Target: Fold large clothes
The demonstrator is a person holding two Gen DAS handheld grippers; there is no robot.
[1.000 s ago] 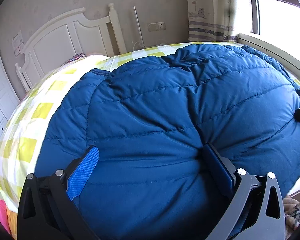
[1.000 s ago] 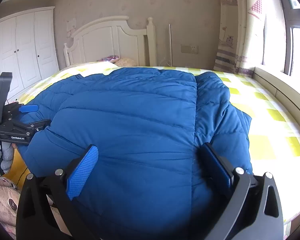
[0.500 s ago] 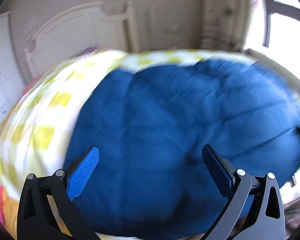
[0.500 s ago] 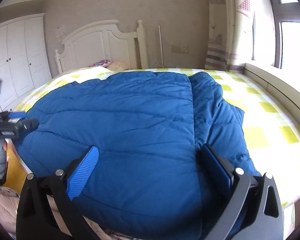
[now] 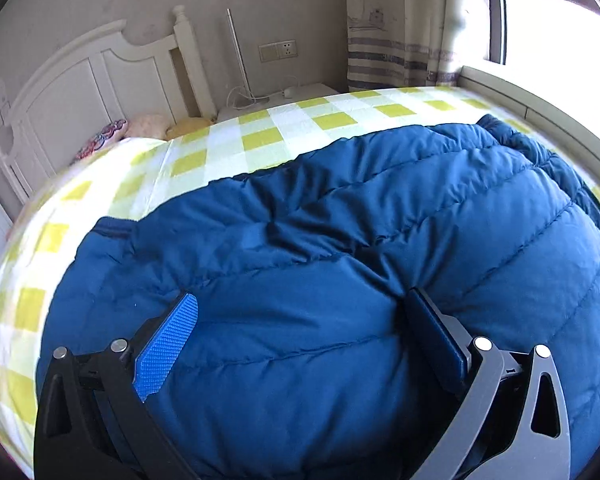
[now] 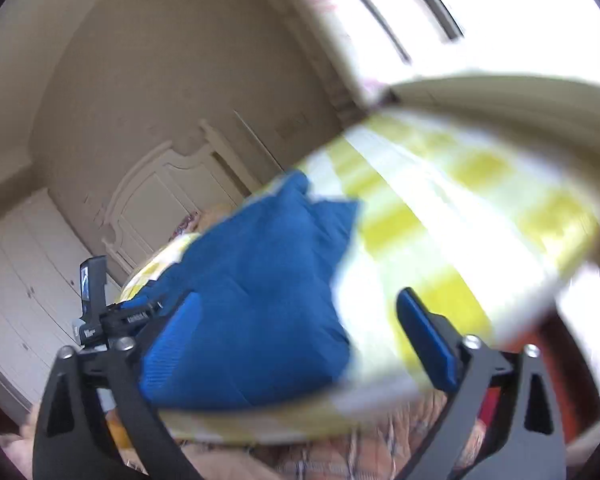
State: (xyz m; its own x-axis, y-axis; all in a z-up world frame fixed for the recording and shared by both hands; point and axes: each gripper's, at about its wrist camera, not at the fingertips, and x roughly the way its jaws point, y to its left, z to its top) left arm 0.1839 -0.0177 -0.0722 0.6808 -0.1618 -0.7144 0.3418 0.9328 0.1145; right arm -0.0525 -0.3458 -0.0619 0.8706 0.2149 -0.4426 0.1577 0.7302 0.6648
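A large blue quilted down jacket (image 5: 340, 260) lies spread on a bed with a yellow-and-white checked sheet (image 5: 228, 148). My left gripper (image 5: 300, 340) is open, its jaws wide and pressed down on the near part of the jacket, with padding bulging between them. In the blurred, tilted right wrist view the jacket (image 6: 260, 280) lies to the left on the sheet (image 6: 440, 220). My right gripper (image 6: 300, 340) is open and empty, off the bed's near edge. The left gripper's body (image 6: 112, 316) shows at the jacket's left edge.
A white headboard (image 5: 88, 92) stands at the back left with pillows (image 5: 140, 128) below it. A curtain (image 5: 400, 28) and bright window (image 5: 552, 32) are at the right, with a sill (image 5: 540, 112) along the bed. White wardrobes (image 6: 24, 280) stand at the left.
The right gripper has swung away from the jacket, tilting and pulling back past the bed's edge. The left gripper lifted briefly and now presses on the jacket again, with more sheet visible behind.
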